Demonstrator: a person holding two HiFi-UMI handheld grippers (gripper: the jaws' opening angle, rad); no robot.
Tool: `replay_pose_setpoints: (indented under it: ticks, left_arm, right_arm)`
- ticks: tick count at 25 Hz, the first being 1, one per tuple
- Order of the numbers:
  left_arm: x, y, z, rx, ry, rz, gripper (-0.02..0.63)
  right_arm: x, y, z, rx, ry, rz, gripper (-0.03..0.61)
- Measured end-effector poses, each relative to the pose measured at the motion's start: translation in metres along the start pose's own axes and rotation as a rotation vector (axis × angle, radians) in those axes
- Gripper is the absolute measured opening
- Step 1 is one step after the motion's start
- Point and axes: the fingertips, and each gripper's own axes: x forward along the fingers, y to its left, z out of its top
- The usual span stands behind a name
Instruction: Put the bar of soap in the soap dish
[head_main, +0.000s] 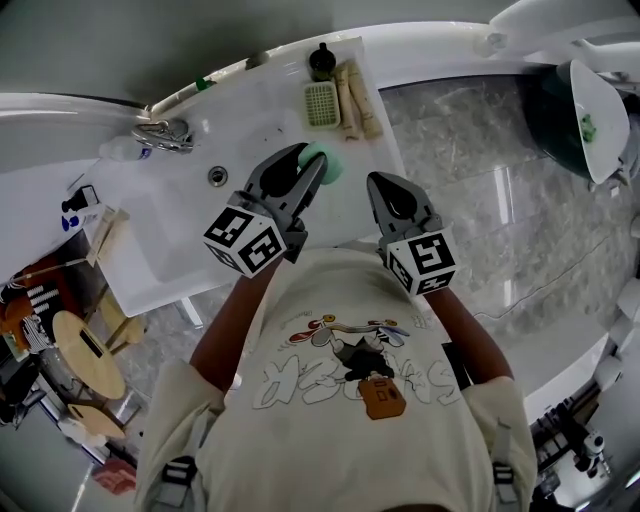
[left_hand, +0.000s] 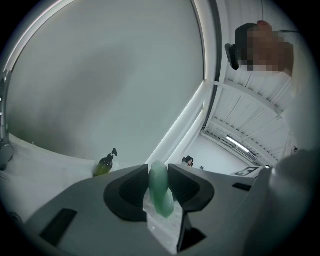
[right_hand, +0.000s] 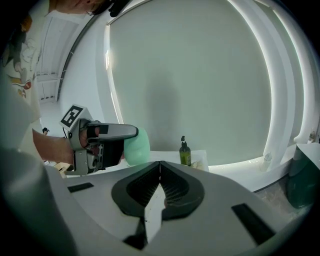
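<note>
Left gripper (head_main: 303, 172) pinches the green bar of soap (head_main: 329, 163); the soap dish (head_main: 322, 104) sits at its 12 o'clock; right gripper (head_main: 386, 192), at 3 o'clock, has its jaws pressed together

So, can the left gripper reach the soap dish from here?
Probably yes: the left gripper, shut on the bar of soap, is just short of the soap dish, with only bare counter between them.

Washroom. A white rectangular washbasin (head_main: 150, 235) with a chrome tap (head_main: 165, 133) and a round metal drain (head_main: 217, 176) lies left of the left tongs (head_main: 308, 165). Beyond them, the white tabletop (head_main: 270, 110) carries a dark pump bottle (head_main: 321, 62) and a green slotted soap dish (head_main: 321, 104). Grey marbled floor tiles (head_main: 500, 200) spread right of the right tongs (head_main: 376, 182).
</note>
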Motion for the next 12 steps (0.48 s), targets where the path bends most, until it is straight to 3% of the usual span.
replay_pose_setpoints:
  ticks: [12]
  left_arm:
    - [0.023, 0.05, 0.006, 0.027, -0.01, 0.007, 0.138]
  right_arm:
    - [0.033, -0.009, 0.009, -0.021, 0.047, -0.014, 0.007]
